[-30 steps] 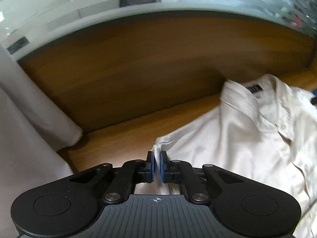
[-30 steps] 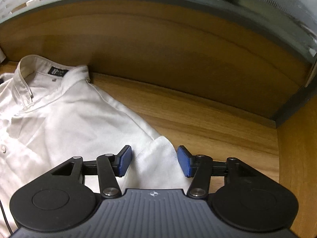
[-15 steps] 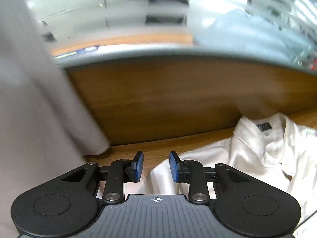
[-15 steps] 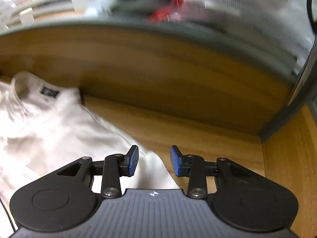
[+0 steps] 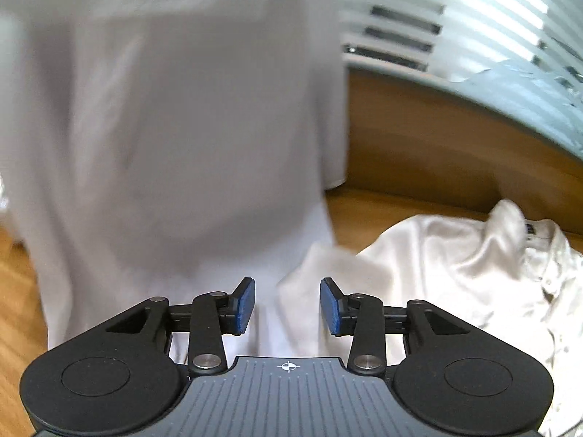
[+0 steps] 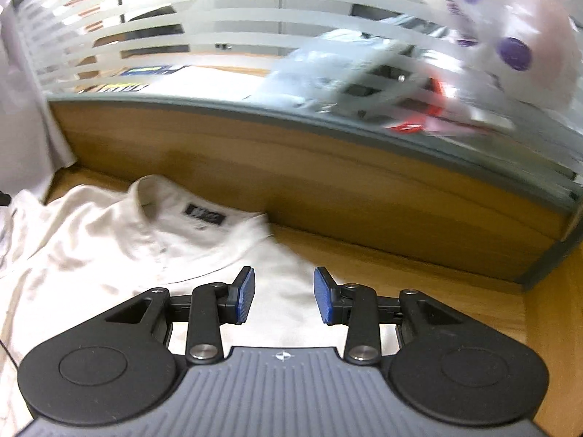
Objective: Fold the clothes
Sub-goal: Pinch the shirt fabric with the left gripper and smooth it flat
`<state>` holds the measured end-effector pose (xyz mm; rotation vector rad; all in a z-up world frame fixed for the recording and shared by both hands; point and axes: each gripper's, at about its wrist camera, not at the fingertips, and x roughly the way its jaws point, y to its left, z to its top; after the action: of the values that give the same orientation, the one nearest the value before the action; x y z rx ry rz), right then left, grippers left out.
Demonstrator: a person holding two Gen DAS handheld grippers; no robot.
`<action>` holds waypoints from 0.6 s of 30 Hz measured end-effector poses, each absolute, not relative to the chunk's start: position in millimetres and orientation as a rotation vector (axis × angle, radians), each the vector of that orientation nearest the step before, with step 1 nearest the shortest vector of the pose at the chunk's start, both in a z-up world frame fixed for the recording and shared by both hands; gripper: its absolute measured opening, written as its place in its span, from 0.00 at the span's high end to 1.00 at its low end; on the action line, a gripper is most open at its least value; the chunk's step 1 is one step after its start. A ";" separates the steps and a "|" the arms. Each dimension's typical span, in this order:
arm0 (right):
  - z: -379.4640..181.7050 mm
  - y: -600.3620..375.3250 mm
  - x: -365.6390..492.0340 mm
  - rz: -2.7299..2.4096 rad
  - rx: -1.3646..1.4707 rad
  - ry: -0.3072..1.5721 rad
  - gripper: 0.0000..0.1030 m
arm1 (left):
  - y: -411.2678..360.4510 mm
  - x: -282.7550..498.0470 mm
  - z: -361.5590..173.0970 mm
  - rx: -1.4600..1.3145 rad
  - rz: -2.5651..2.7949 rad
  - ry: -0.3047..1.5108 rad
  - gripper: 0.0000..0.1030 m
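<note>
A cream collared shirt [image 5: 455, 262] lies spread on the wooden table, its collar toward the back panel. In the right wrist view the shirt [image 6: 109, 240] shows a dark neck label [image 6: 204, 214]. My left gripper [image 5: 288, 304] hovers above the shirt's left edge; its jaws are opening and no cloth is pinched between the blue pads. My right gripper [image 6: 284, 295] hangs open above the shirt's right shoulder, with the fabric below it and the pads apart from it.
A large pale cloth [image 5: 164, 127] hangs close at the left and fills much of the left wrist view. A wooden back panel [image 6: 291, 167] topped by striped frosted glass [image 6: 237, 29] bounds the table [image 6: 419, 280]. A wooden side wall [image 6: 557, 327] stands at the right.
The left gripper let go of the shirt's edge, opened, and swung left toward the hanging cloth. The right gripper rose off the shirt and its jaws narrowed a little.
</note>
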<state>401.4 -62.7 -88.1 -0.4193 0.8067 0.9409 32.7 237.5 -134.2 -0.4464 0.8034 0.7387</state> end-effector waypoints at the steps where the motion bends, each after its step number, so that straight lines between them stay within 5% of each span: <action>1: -87.6 -60.3 395.1 0.947 -0.424 0.812 0.61 | 239.6 31.0 -138.3 -0.466 0.743 0.799 0.59; 7: -84.5 -54.0 364.2 0.960 -0.454 0.842 0.61 | 248.2 36.0 -148.5 -0.584 0.691 0.713 0.64; 8: -84.2 -55.2 361.5 0.958 -0.463 0.843 0.61 | 247.0 38.4 -147.6 -0.593 0.676 0.693 0.88; 9: -84.0 -56.5 359.5 0.955 -0.469 0.846 0.61 | 245.1 41.1 -145.9 -0.595 0.663 0.674 0.95; 18: -83.4 -71.6 346.9 0.907 -0.470 0.877 0.61 | 177.3 93.3 -125.2 -0.360 0.486 0.685 0.94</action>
<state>346.9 -71.6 -83.4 -0.4704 0.8765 0.9069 93.3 177.3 -125.2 -0.3598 0.6849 0.4862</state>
